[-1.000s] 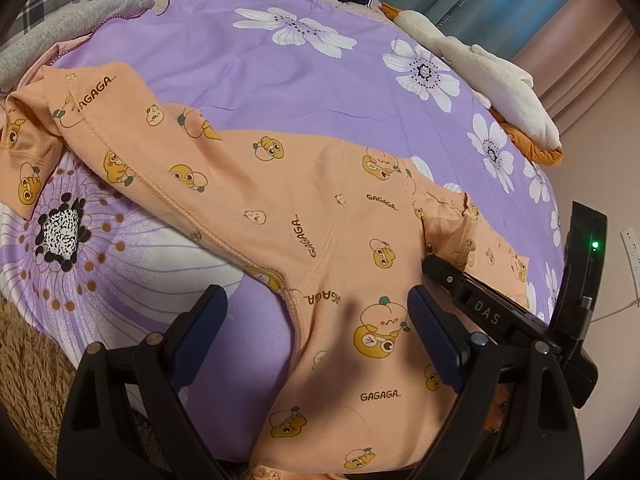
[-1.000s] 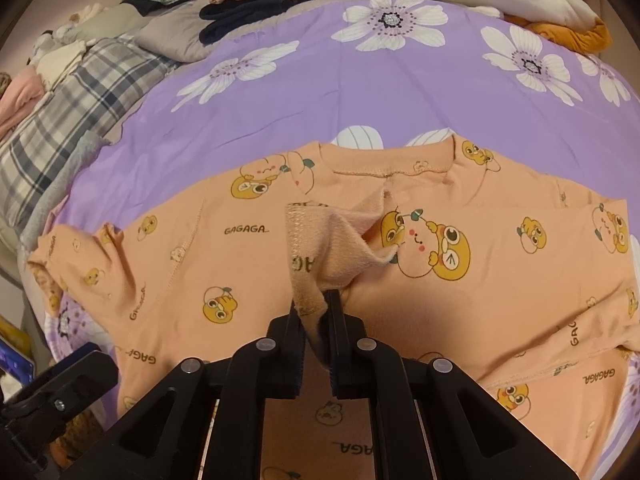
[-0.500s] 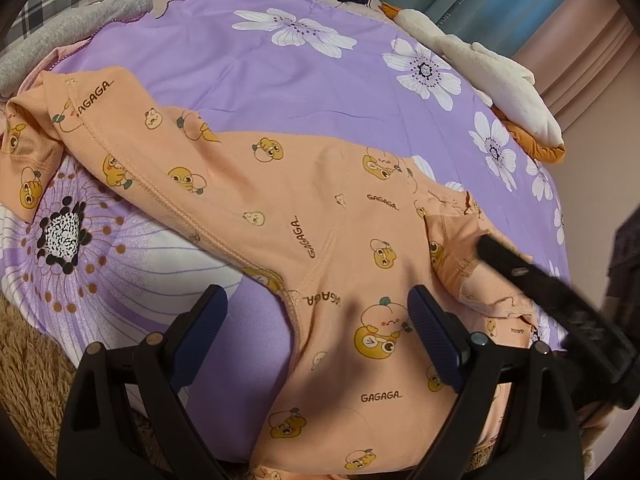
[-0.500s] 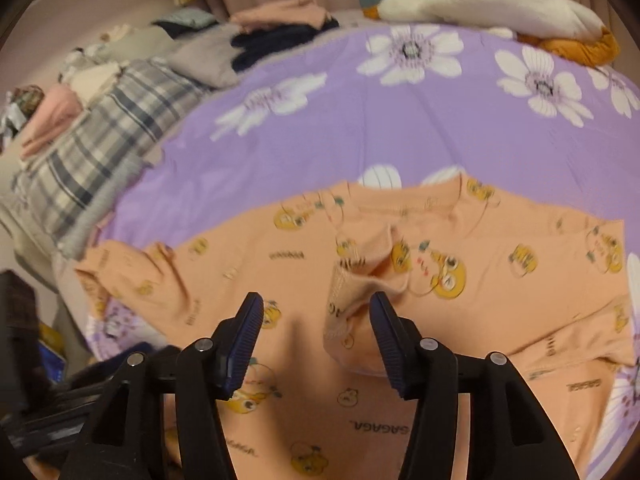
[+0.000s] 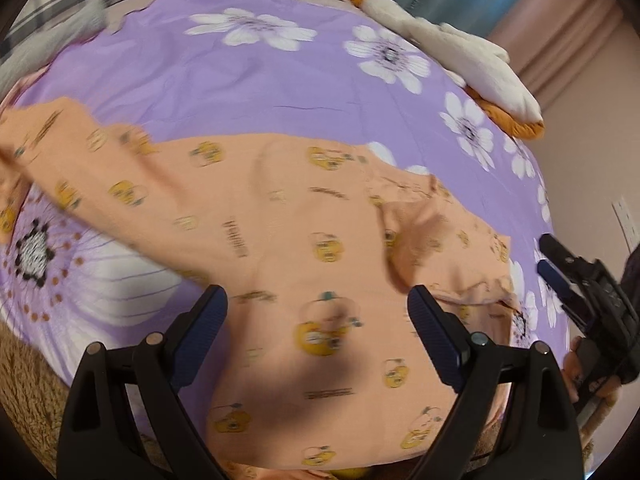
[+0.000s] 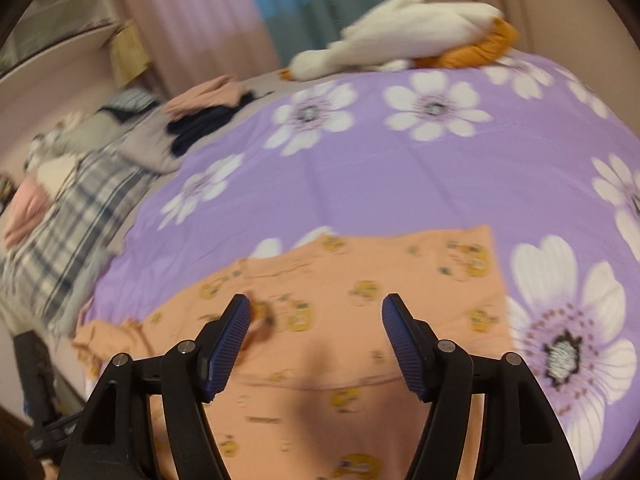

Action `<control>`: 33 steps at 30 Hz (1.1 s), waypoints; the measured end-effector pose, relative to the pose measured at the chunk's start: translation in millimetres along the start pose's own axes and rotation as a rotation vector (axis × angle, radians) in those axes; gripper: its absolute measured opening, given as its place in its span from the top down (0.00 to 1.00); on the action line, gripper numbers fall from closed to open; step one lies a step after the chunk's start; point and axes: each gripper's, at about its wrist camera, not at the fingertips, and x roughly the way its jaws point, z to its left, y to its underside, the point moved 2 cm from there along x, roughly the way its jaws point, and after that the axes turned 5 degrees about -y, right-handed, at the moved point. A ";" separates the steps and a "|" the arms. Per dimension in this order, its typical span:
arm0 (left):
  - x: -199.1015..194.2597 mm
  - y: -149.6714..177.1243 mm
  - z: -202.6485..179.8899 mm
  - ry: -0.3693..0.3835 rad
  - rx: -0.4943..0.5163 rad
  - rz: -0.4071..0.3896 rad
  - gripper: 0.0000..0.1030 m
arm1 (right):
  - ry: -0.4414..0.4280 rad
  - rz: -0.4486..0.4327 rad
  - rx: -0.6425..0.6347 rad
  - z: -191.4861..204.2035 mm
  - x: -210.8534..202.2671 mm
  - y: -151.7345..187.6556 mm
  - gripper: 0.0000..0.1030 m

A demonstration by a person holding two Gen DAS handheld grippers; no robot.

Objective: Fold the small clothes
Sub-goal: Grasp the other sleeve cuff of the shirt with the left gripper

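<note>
The orange shirt (image 5: 304, 248) looks soft and limp; grip its hem. Left claw (image 5: 318, 322) gapes empty; right claw (image 6: 316, 330) is opening, empty, at three o'clock.

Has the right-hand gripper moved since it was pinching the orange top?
Yes. The right gripper let go, jaws opening, and lifted back from the orange top; the white plush goose now sits lower in view.

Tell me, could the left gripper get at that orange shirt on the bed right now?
Probably yes. The left gripper hangs open and empty right above the orange shirt, which lies spread on the purple bedspread with nothing covering it.
</note>
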 end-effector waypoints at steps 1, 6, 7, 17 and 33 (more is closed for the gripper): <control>1.0 -2.7 -8.8 0.003 0.025 0.001 0.12 | 0.008 0.000 0.017 -5.5 -0.3 0.1 0.34; 17.9 -21.8 -49.3 0.019 0.134 0.008 0.12 | 0.070 0.001 0.117 -44.9 -0.3 3.8 0.34; 25.3 -25.1 -56.7 0.030 0.150 0.025 0.12 | 0.082 0.004 0.133 -53.0 -0.3 5.6 0.34; 98.9 -29.6 -89.1 -0.061 0.218 0.117 0.34 | 0.138 0.031 0.300 -115.1 -2.6 20.9 0.34; 92.8 -41.5 -36.0 -0.009 -0.001 0.062 0.85 | 0.126 0.037 0.328 -123.5 -1.5 24.1 0.34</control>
